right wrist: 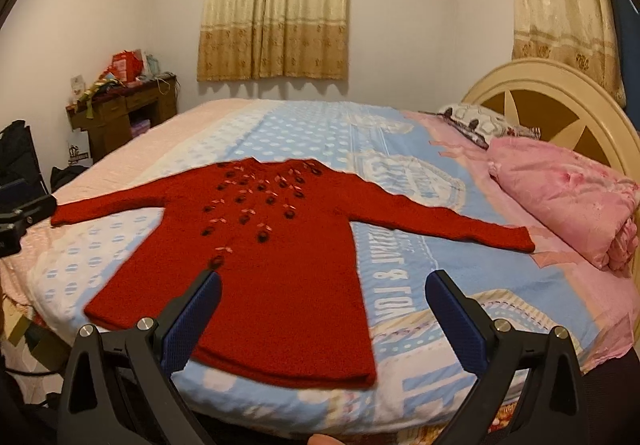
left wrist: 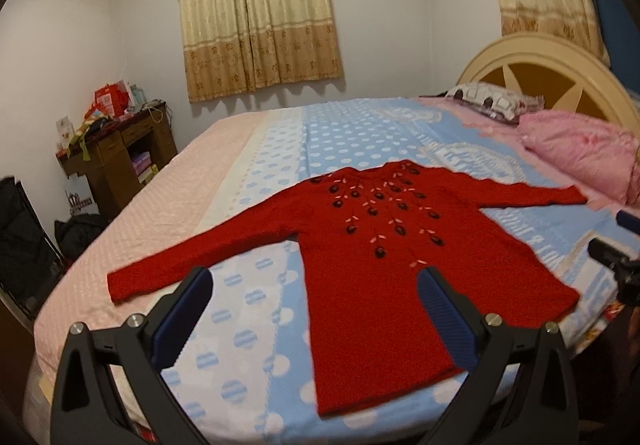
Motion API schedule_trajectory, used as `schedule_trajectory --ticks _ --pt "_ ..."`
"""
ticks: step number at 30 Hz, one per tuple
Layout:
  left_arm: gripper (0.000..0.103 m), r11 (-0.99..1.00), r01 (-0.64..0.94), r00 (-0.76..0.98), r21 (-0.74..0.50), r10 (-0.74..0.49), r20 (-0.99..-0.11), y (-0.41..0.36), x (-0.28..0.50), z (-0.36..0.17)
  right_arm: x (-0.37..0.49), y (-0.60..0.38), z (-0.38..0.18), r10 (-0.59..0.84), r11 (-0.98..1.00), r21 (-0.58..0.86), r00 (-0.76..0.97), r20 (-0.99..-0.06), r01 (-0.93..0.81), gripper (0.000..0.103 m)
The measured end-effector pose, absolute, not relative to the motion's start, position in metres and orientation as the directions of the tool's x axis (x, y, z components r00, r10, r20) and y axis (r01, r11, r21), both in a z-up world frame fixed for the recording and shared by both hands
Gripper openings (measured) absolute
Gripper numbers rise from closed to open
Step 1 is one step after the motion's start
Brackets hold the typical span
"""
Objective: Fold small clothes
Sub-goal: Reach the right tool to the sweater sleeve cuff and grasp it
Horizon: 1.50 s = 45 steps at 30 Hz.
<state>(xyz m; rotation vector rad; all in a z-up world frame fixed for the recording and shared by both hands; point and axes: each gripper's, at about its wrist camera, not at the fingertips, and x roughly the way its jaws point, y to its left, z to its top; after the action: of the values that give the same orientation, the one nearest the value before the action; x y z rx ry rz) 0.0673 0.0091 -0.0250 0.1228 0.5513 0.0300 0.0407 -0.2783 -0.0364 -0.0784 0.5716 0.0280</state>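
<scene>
- Two grippers in play, and we've got both held above the near edge of the bed: the left gripper (left wrist: 314, 285) has its blue-padded fingers spread wide with nothing between them, and the right gripper (right wrist: 323, 289) is spread the same way, also gripping nothing.
- The red knitted sweater with dark flower and pink leaf embroidery (left wrist: 372, 245) lies flat, front up, both sleeves stretched out sideways, hem toward us, collar toward the far side.
- Hard to make out: the embroidery is a bit blurry, and the lettering printed on the bedspread is upside down for us.
- The round bed's pale blue polka-dot cover (left wrist: 248, 305) runs out of the picture at the bottom.
- A folded pink quilt (right wrist: 568, 201) sits near the cream sunburst headboard (right wrist: 560, 101).
- Room-wise: beige patterned curtains (right wrist: 276, 5) and a cluttered dark wooden desk (right wrist: 120, 113) in the corner.
</scene>
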Motion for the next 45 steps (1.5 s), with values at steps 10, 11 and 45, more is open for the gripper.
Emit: schedule_trajectory --ticks 10,11,45 --pt "0.103 0.99 0.049 0.816 0.13 0.036 -0.576 0.013 0.157 -0.046 0.126 -0.378 -0.064 -0.126 0.99 -0.031 0.78 -0.614 0.135 0.102" --pt "0.103 0.991 0.054 0.815 0.121 0.026 -0.579 0.013 0.165 -0.047 0.135 -0.394 -0.066 -0.149 0.985 -0.029 0.767 -0.624 0.168 0.102" --pt "0.103 0.997 0.022 0.665 0.076 0.043 -0.745 0.049 0.296 -0.136 0.274 -0.65 -0.141 -0.246 0.783 0.109 0.467 -0.849 0.612 0.03"
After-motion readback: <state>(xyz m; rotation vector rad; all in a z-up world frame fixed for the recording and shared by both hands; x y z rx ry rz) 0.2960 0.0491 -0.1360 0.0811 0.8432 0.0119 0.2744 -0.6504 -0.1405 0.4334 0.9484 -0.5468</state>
